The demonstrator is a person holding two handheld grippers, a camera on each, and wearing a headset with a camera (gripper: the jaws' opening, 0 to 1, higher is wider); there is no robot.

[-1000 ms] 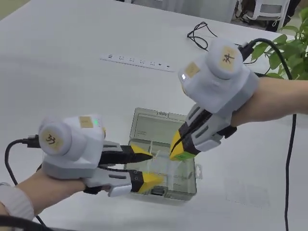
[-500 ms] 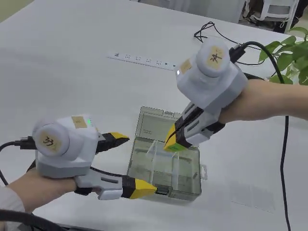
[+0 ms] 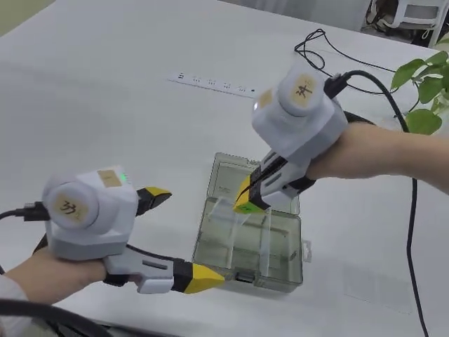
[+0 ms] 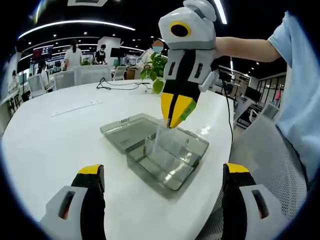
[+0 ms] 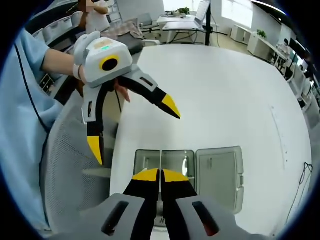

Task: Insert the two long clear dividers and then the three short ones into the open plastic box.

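1. White table (image 3: 105, 105) carries the open plastic box (image 3: 284, 281), lower centre of the head view.
2. My right gripper (image 3: 247, 203) is pinched closed on a clear divider (image 4: 161, 140), low over the box's upper-left part.
3. My left gripper (image 3: 188, 236), jaws wide apart, hovers lower left, off the box.
4. Risk, as I judge it: nothing steadies the box, so a tilted divider missing its slots could jam or shove it.
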